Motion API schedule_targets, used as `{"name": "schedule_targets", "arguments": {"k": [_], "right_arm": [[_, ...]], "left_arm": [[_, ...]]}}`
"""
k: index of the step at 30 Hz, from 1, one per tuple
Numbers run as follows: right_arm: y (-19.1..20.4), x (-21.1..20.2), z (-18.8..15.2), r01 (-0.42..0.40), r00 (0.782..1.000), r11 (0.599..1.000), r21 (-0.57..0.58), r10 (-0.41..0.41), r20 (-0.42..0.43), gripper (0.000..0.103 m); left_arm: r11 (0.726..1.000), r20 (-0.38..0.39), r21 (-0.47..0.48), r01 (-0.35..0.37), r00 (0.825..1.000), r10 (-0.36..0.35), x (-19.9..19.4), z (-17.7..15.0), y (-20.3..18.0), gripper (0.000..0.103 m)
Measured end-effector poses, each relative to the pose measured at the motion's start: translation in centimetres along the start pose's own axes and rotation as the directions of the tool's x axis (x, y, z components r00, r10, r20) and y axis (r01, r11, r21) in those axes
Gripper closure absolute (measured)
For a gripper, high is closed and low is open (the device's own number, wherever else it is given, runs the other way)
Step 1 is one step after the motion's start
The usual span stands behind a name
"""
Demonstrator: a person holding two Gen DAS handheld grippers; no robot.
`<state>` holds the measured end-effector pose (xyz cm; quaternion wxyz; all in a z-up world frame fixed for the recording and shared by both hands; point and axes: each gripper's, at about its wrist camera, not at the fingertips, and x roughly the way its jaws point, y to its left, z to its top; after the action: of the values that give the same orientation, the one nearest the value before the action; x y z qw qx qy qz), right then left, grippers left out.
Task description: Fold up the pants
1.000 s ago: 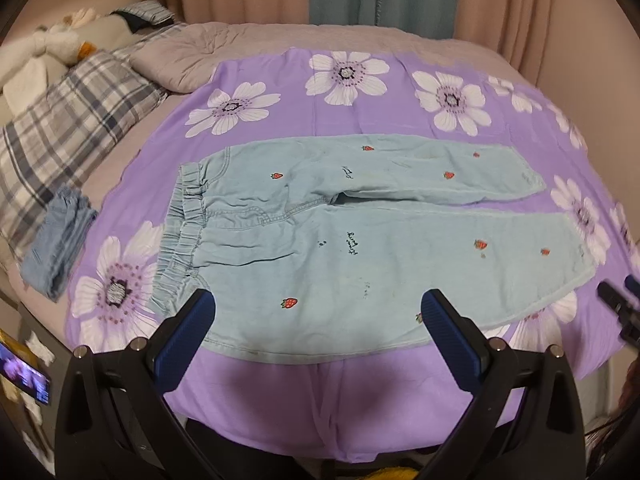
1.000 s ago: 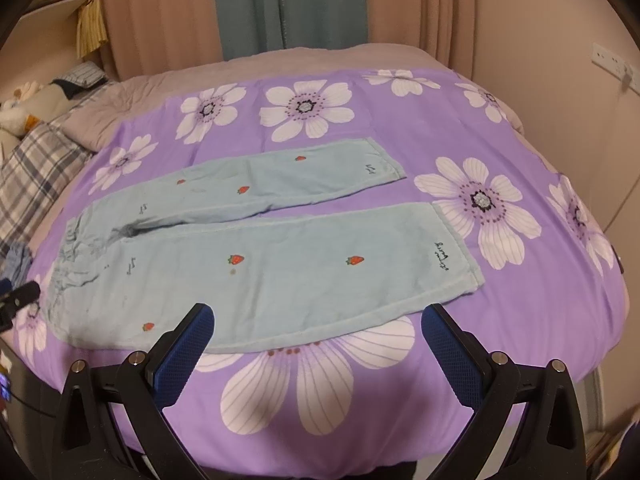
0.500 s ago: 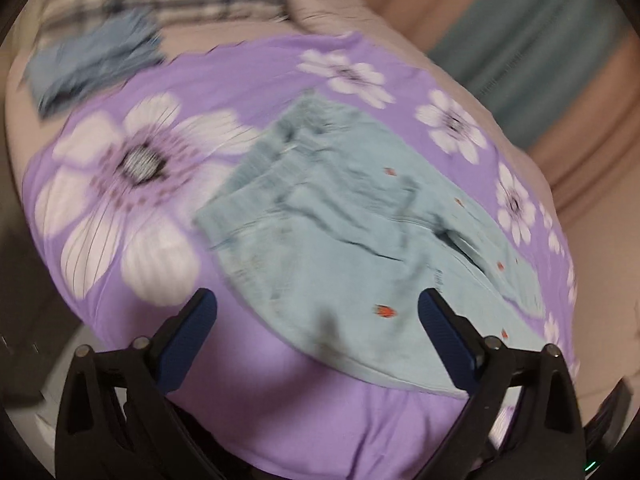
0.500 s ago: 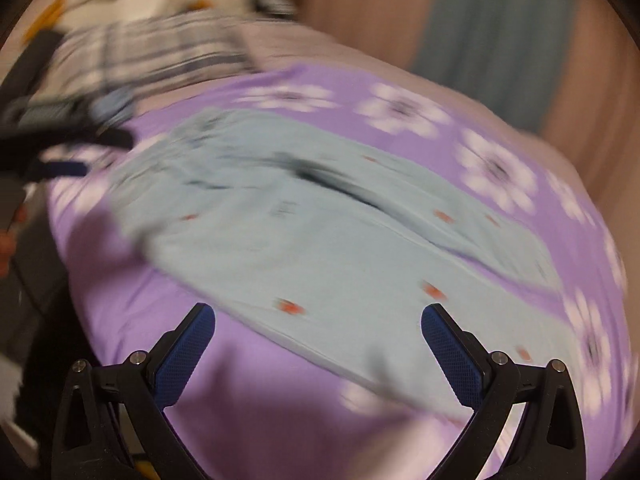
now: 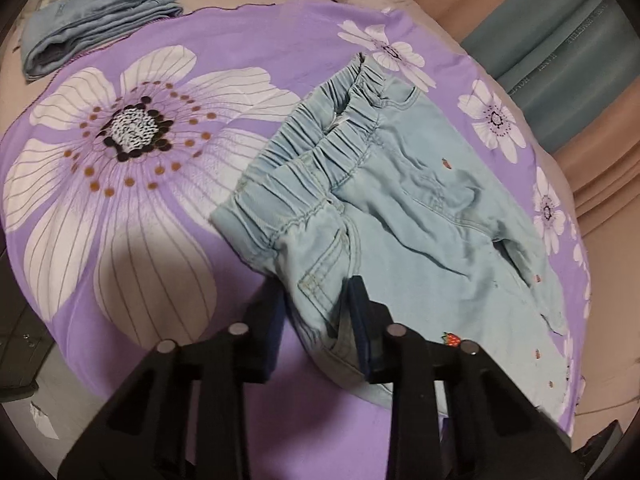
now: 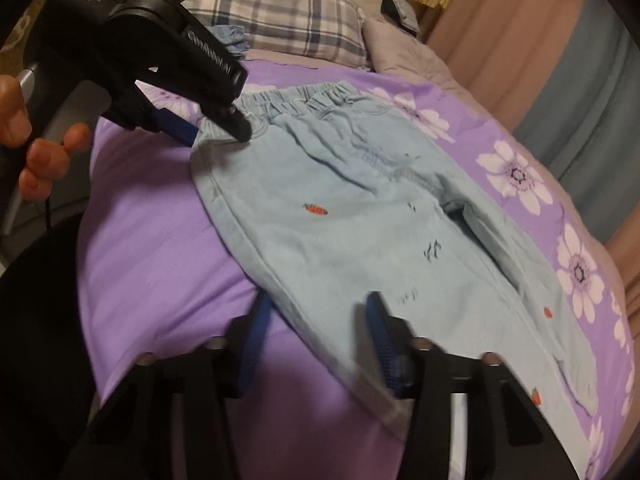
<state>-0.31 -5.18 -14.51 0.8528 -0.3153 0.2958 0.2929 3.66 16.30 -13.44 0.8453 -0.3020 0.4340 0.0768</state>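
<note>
one pair of light blue pants mid-frame, one folded denim piece upper left, two grippers, left and right, one plaid pillow up top, one purple flower sheet

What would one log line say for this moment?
left hand-held gripper: gripping pants near waistband | right hand-held gripper: closing over leg edge | pants: unfolded

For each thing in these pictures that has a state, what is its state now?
pants: spread flat, not yet folded
left tool: shut on pants near the waistband
right tool: cannot tell whether it grips the pants' edge
second garment: already folded, beside the purple blanket
</note>
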Motion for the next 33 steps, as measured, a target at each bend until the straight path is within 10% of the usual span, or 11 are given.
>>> {"name": "schedule_targets", "arguments": {"k": [3,15,19,23,27,33], "right_arm": [[0.5,-0.4,0.5,0.015,1.0,1.0,-0.004,-0.015,0.005,0.095],[-0.3,-2.1,0.4,-0.127,0.991,0.978,0.164,0.133,-0.023,0.092],[-4.5,-4.0,0.9,-0.213,0.977,0.916,0.341,0.198,0.076,0.08],[-8.3,-1.8,0.0,-0.136,0.99,0.858,0.495,0.141,0.026,0.063],[-10.0,0.8,-2.8,-0.058,0.989,0.821,0.568,0.123,-0.077,0.063],[-13.1,-2.3,-9.8,0.135,0.985,0.822,0.553,-0.051,-0.166,0.063]], "left_arm": [[1.0,0.011,0.011,0.016,1.0,-0.017,-1.3,0.2,0.6,0.085],[0.984,0.085,0.149,-0.094,0.993,0.082,-5.9,-0.3,2.0,0.086],[0.969,0.13,0.246,-0.019,0.991,-0.014,-7.1,0.0,-1.0,0.053],[0.929,0.034,0.361,0.078,0.995,-0.097,-3.4,-1.1,-5.6,0.043],[0.915,-0.048,0.402,0.023,0.999,-0.004,1.1,-2.8,-6.4,0.046],[0.922,-0.033,0.383,0.049,0.999,-0.039,0.6,-2.4,-2.3,0.073]]}}
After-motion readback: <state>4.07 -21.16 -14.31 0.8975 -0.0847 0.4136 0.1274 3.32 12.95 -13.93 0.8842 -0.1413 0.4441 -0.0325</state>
